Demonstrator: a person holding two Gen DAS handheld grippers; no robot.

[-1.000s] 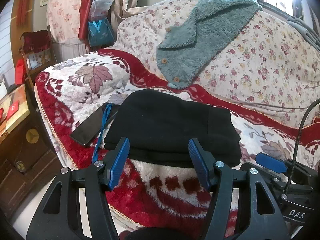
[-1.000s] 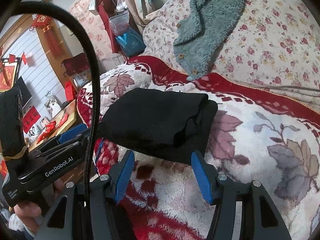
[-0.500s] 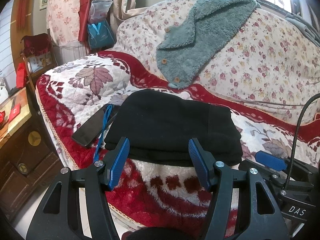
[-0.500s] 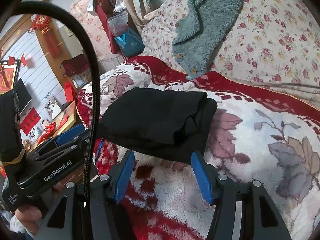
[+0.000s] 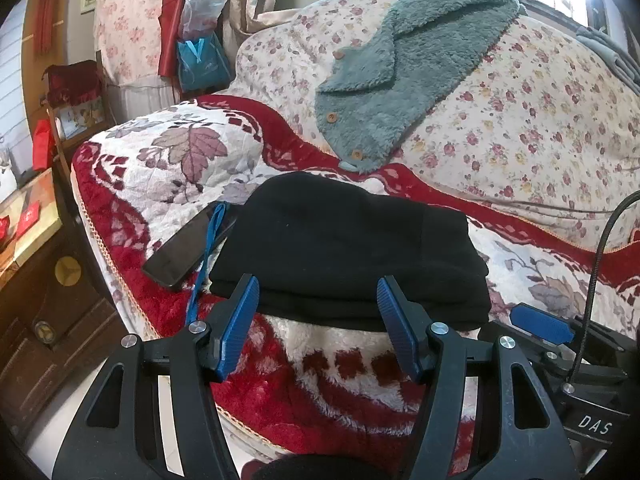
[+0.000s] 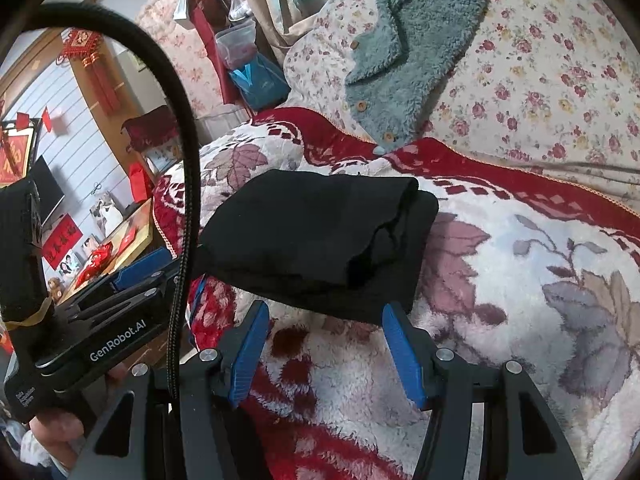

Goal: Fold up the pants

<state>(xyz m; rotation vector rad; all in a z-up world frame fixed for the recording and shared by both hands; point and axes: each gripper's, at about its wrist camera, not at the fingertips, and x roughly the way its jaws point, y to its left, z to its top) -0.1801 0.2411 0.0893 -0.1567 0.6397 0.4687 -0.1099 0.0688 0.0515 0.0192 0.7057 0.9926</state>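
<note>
Nothing of note has moved since the earlier frames: both tongs hold the same station and the pants lie in the same place on the bed.

Tongs state: the left tongs stand open with nothing between the blue pads; the pants' near edge lies just beyond the tips. The right tongs are likewise open and empty, poised just short of the bundle's near right corner. Neither pair touches the cloth.

Task progress: the folding appears finished or nearly so. The pants form a compact black rectangle of several stacked layers, with no leg or waistband trailing loose. What is left, at most, is a squaring of the right end, where the layers sit slightly uneven; whether another fold is meant cannot be told.

Location: the pants rest on the red-and-white blanket near the bed's front edge, toward its left corner. A dark phone with a blue strap lies just beside the bundle's left end, partly tucked under it. A teal fleece lies well apart on the floral quilt toward the back of the bed.

Appearance: thick, matte black fabric; top surface smooth and flat; near edge straight; right end showing rounded folds and one small dip between layers.
</note>
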